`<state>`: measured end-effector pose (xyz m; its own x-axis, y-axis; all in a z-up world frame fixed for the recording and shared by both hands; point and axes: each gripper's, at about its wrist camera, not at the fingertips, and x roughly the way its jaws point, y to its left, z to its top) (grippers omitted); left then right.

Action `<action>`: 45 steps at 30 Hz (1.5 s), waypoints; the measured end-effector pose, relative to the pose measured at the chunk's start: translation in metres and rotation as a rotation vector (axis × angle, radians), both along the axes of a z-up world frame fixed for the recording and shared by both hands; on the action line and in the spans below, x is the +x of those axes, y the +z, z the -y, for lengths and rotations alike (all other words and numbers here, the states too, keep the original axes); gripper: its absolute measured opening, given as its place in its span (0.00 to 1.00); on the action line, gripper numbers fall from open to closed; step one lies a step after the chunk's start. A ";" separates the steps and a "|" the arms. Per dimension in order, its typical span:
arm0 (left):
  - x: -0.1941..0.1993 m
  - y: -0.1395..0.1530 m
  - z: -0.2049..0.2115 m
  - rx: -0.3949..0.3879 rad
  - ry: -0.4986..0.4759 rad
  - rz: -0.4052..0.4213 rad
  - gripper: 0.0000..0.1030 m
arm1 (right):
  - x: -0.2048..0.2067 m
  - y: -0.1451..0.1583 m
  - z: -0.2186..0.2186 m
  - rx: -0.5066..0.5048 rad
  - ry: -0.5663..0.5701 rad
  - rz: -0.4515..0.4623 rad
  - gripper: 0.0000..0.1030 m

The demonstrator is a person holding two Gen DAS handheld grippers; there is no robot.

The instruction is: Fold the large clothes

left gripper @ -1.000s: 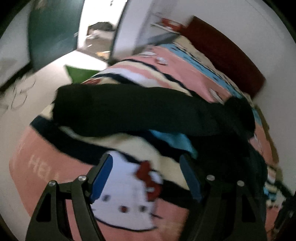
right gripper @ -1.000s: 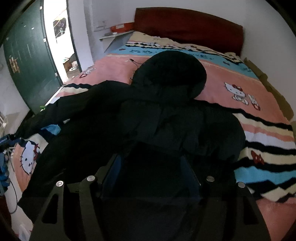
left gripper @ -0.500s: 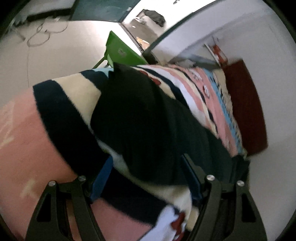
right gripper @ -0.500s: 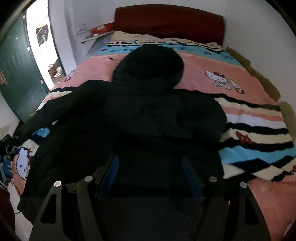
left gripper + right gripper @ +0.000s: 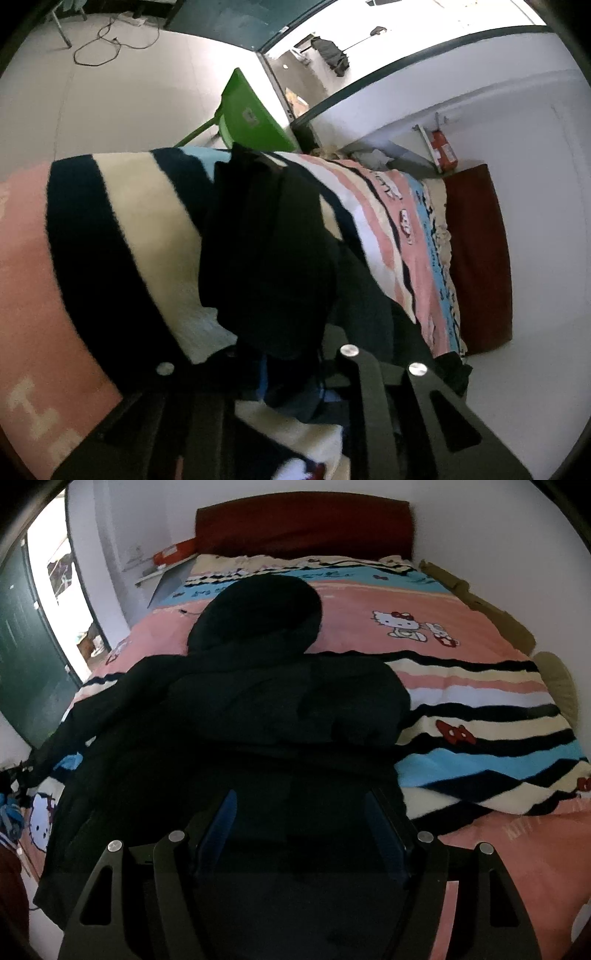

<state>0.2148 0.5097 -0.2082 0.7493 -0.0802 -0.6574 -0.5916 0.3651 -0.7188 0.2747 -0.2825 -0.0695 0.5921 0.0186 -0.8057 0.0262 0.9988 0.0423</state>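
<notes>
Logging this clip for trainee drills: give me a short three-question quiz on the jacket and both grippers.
1. True or false: the right gripper has its jaws shut on the black jacket.
2. Which part of the jacket lies nearest the red headboard? A) hood B) hem C) cuff
3. Fill in: the left gripper grips the jacket's ____.
Key: 1 false, the jaws are open; 2 A; 3 sleeve.
</notes>
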 end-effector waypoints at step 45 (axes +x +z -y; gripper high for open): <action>0.163 0.211 0.554 0.438 -0.873 0.264 0.12 | -0.052 -0.021 0.155 0.059 -0.166 0.108 0.69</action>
<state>0.3774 -0.0446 0.0029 0.6692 -0.4615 -0.5824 0.1670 0.8571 -0.4873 0.2231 -0.4379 -0.0900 0.6736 -0.0406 -0.7380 0.1821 0.9768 0.1125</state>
